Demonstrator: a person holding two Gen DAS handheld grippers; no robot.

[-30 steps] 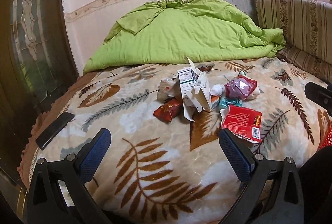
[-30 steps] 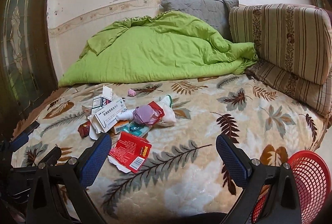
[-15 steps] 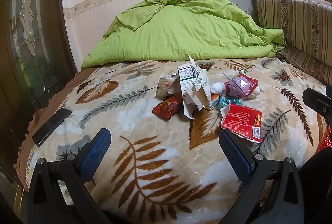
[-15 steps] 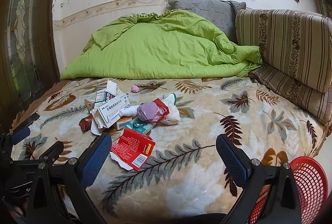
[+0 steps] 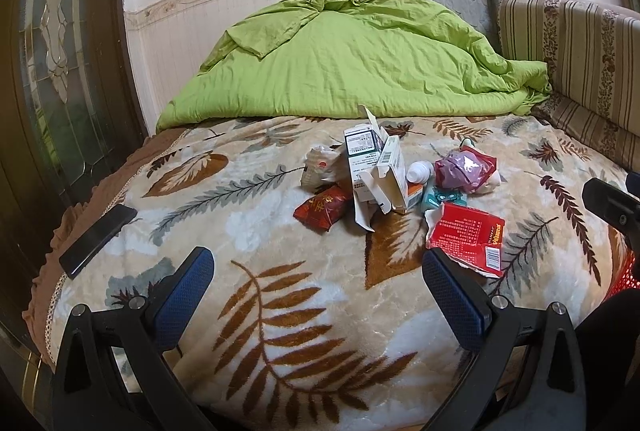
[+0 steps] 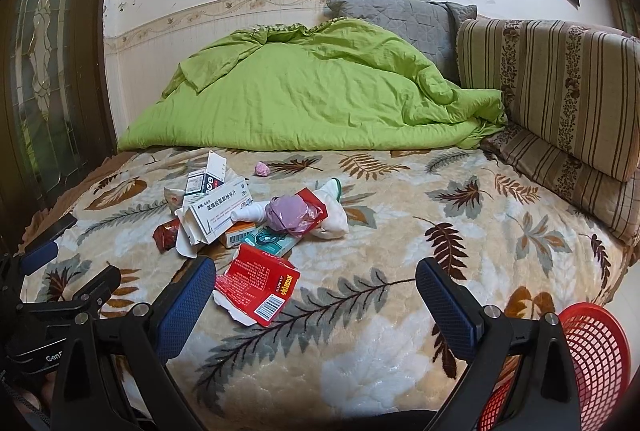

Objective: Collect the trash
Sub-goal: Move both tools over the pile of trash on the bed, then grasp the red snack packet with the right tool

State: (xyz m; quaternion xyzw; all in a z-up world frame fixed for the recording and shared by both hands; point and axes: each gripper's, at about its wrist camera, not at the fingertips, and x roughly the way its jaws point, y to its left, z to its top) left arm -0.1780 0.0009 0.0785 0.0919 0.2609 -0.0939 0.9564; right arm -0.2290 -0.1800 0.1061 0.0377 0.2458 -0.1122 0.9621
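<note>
Covering the whole scene is a bed point(image 5: 280, 311) under a beige blanket printed with leaves. A crumpled green quilt point(image 5: 352, 71) lies heaped along its far side, with a grey pillow point(image 6: 400, 15) behind it and striped cushions point(image 6: 560, 83) against the right edge. A red mesh basket point(image 6: 592, 359) stands at the near right corner, beside the bed. A dark phone point(image 5: 98, 239) lies flat near the left edge.

Trash sits in one loose pile at the middle of the bed. A torn red carton point(image 6: 256, 283) lies nearest, just apart from the rest. Behind it, opened white medicine boxes point(image 5: 372, 167) lean against each other. A purple plastic bag point(image 6: 290, 213) rests on a white wrapper to the right of the boxes, with a small white bottle point(image 5: 420, 171) between them. A teal packet point(image 6: 268, 241) and an orange-edged box lie under these. A dark red sachet point(image 5: 322, 209) lies at the left of the pile, touching the boxes. A small pink scrap point(image 6: 263, 169) lies alone, farther back.

The left gripper point(image 5: 318, 283) hangs above the near blanket, fingers spread wide and empty. The right gripper point(image 6: 316, 289) hangs likewise, fingers released, its left finger point(image 6: 184, 303) just beside the red carton.
</note>
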